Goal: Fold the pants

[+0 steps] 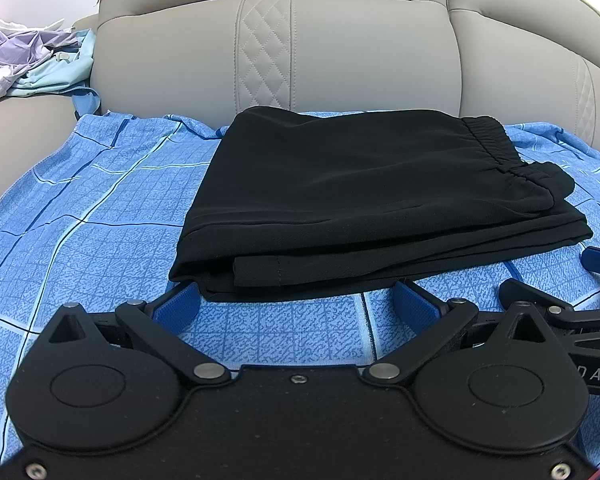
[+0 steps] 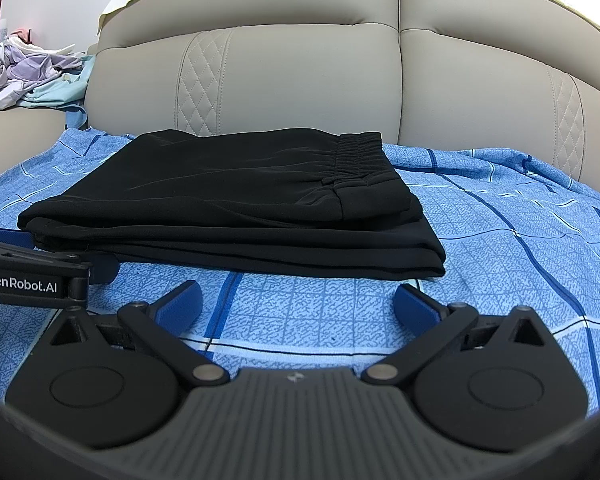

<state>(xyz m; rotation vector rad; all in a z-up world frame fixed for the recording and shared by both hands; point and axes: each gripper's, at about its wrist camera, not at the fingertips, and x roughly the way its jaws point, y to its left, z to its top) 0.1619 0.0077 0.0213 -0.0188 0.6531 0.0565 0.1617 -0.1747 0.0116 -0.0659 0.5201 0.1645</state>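
Big sofa (image 1: 340, 52) behind. Blue sheet (image 1: 100, 208) spread on seat. Black pants (image 1: 360, 200) lay on sheet, folded into neat stack.

Left gripper (image 1: 298, 304) wide apart, empty, just beside pants' near edge. Right gripper (image 2: 298, 304) same.

Folding looked done. Best: lift away slowly, not bump stack.

Item: folded pants (image 1: 364, 196), lying on a spread sheet (image 1: 80, 208) that covers the sofa seat. Waistband (image 1: 488, 140) at the far right end of the stack; folded layers stacked along the near edge. Behind: sofa backrest (image 1: 340, 52), directly beyond the sheet's far edge. Far left, on the sofa arm: pile of loose clothes (image 1: 32, 56), well apart from the pants. Near side: left hand-held gripper (image 1: 296, 304) just before the pants' near left corner; right hand-held gripper (image 2: 298, 302) to its right, before the near right corner, both over the sheet.
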